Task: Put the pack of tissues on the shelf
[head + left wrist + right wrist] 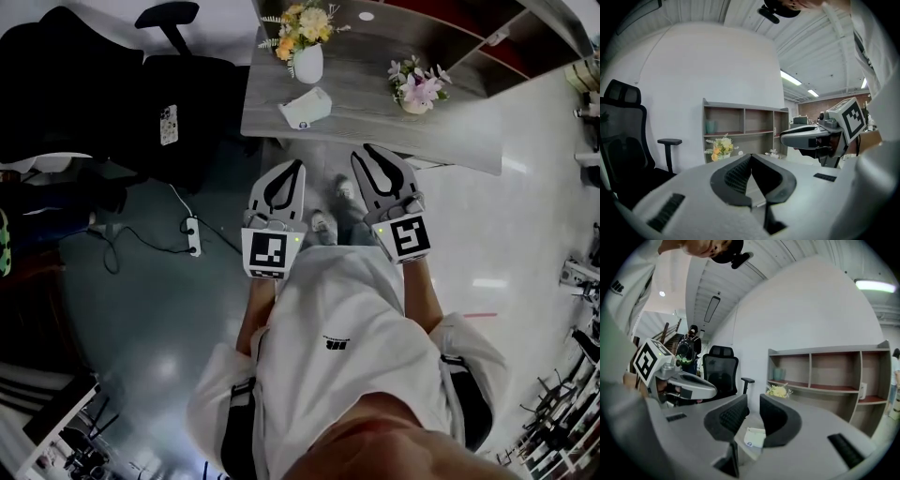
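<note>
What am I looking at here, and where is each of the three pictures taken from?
No robot here: a person holds a pair of tongs in each hand. The head view looks steeply down from the person's head; the other two views come from cameras riding on the tongs. The left tongs are shut and empty; the right tongs stand open, holding nothing. Ahead is a grey table with a pack of tissues, a vase of yellow flowers and a vase of pink flowers. At its far side stands the open shelf where the tissues belong. Nothing is picked up yet.
</note>
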A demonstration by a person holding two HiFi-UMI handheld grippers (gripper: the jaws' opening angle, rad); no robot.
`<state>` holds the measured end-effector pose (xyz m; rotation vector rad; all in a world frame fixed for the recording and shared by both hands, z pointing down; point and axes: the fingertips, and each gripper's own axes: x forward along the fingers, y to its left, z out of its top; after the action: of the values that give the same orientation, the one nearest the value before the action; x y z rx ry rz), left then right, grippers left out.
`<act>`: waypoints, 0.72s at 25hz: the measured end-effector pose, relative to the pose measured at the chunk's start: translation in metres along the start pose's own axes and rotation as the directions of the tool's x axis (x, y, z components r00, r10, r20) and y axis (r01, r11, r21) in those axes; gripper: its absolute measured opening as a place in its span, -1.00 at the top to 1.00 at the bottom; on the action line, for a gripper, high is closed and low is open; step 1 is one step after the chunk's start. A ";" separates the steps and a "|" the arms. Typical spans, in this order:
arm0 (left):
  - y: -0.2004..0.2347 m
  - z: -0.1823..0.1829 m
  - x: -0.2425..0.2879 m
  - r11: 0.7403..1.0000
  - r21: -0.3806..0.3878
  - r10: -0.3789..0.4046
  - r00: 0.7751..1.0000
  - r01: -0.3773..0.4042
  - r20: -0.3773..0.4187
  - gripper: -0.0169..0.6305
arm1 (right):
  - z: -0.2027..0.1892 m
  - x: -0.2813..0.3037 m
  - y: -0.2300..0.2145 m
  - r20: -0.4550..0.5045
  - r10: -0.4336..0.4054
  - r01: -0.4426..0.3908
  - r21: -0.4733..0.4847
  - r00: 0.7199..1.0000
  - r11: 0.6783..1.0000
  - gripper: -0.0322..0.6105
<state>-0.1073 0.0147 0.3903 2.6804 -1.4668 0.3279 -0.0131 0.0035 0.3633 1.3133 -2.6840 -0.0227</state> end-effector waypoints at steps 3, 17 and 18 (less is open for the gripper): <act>0.005 -0.014 0.014 1.000 0.006 -0.013 0.999 0.014 -0.029 0.86 | -0.016 0.014 -0.005 -0.035 0.001 -0.002 -0.007 0.999 1.000 0.63; 0.036 -0.059 0.077 0.999 -0.046 -0.022 0.995 0.017 -0.102 0.86 | -0.073 0.080 -0.035 -0.146 0.063 -0.060 0.023 0.987 0.998 0.59; 0.037 -0.062 0.082 0.999 -0.049 -0.023 0.994 0.018 -0.106 0.86 | -0.078 0.084 -0.038 -0.155 0.066 -0.063 0.027 0.986 0.998 0.58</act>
<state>-0.1053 -0.0629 0.4667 2.5953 -1.3980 0.4213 -0.0228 -0.0811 0.4482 1.1806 -2.5991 0.1128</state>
